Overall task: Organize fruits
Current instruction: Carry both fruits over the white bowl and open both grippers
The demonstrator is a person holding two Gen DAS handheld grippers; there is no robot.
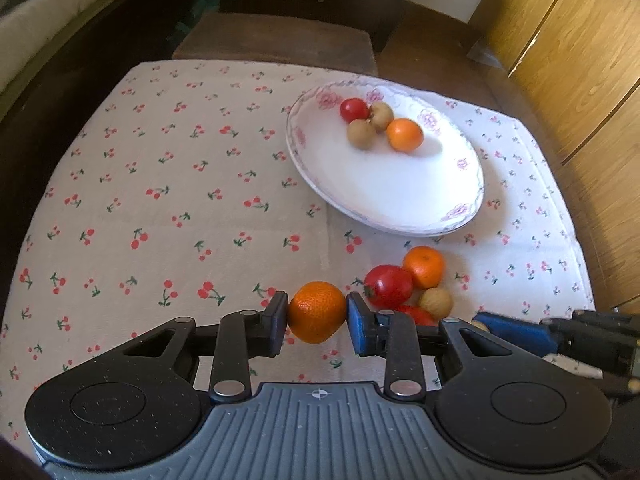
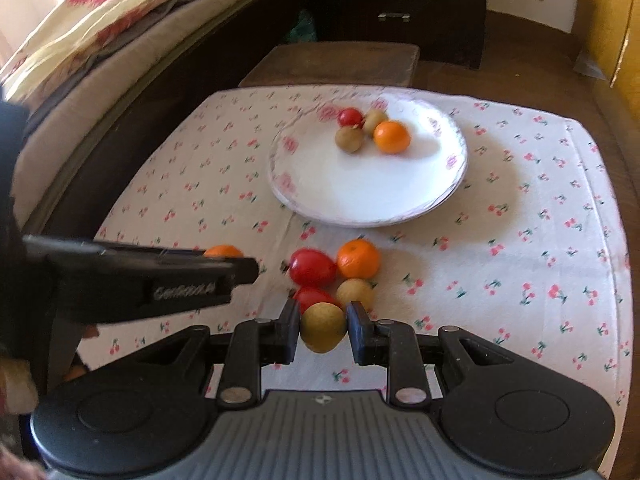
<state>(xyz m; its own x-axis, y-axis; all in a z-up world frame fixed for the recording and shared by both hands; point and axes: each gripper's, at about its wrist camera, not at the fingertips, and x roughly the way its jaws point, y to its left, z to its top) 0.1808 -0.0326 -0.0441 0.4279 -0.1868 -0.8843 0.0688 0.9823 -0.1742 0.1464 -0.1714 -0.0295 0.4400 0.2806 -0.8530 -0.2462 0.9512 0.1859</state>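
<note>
My left gripper point(image 1: 317, 314) is shut on an orange mandarin point(image 1: 317, 312), held above the cloth. My right gripper point(image 2: 323, 326) is shut on a tan-green round fruit point(image 2: 323, 327). A white floral plate point(image 1: 400, 192) holds a red tomato point(image 1: 354, 109), two tan fruits point(image 1: 361, 133) and a mandarin point(image 1: 405, 134). On the cloth near the plate lie a tomato point(image 2: 312, 267), a mandarin point(image 2: 358, 258), a tan fruit point(image 2: 355, 293) and a second tomato point(image 2: 314, 298), partly hidden by my right gripper. The left gripper shows in the right wrist view point(image 2: 240, 268).
The table wears a white cloth with cherry print point(image 1: 160, 200). A dark stool point(image 1: 276, 42) stands behind it. A bed with bedding point(image 2: 100, 40) runs along the left. Wooden cabinet doors point(image 1: 580, 60) stand at the right.
</note>
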